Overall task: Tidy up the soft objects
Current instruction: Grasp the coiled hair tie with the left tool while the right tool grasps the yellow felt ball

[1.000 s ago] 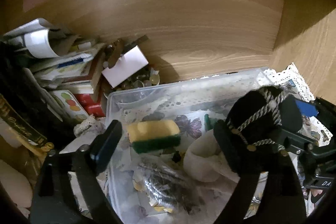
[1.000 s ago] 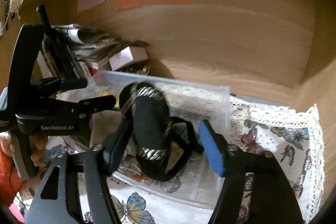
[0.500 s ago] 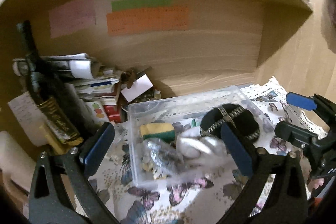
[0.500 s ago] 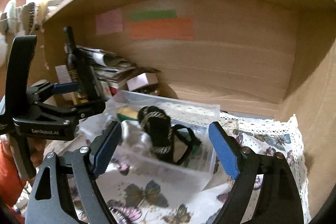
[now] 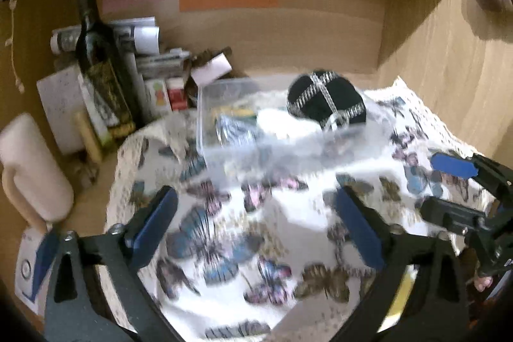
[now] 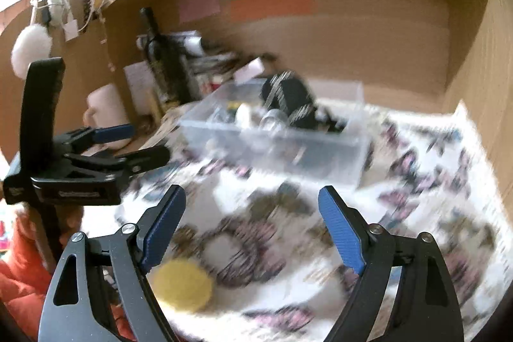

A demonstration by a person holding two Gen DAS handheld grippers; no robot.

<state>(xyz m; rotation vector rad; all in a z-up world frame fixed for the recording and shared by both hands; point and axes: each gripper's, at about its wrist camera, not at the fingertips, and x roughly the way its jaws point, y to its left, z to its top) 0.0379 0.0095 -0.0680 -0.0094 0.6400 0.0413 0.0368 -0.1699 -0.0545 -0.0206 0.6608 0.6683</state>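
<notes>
A clear plastic bin [image 5: 224,130] stands at the back of the butterfly cloth [image 5: 243,233]. In it lie a black pouch with silver braid [image 5: 327,100], a yellow-green sponge [image 5: 239,112] and a shiny wrapped item. The bin [image 6: 288,143] and pouch [image 6: 288,100] also show in the right wrist view. My left gripper [image 5: 256,223] is open and empty, well in front of the bin. My right gripper [image 6: 253,229] is open and empty over the cloth. A yellow round soft thing [image 6: 182,284] lies near the right gripper's left finger. Both views are motion-blurred.
A dark wine bottle [image 5: 99,53], stacked papers and boxes [image 5: 150,53] and a white jug [image 5: 32,169] stand at the left. Wooden shelf walls [image 5: 449,69] enclose the back and right. A white pompom [image 6: 30,47] hangs from the shelf edge.
Both grippers have pulled back away from the bin, which now looks smaller and farther. The black pouch stays in the bin. The yellow round thing has come into the right wrist view.
</notes>
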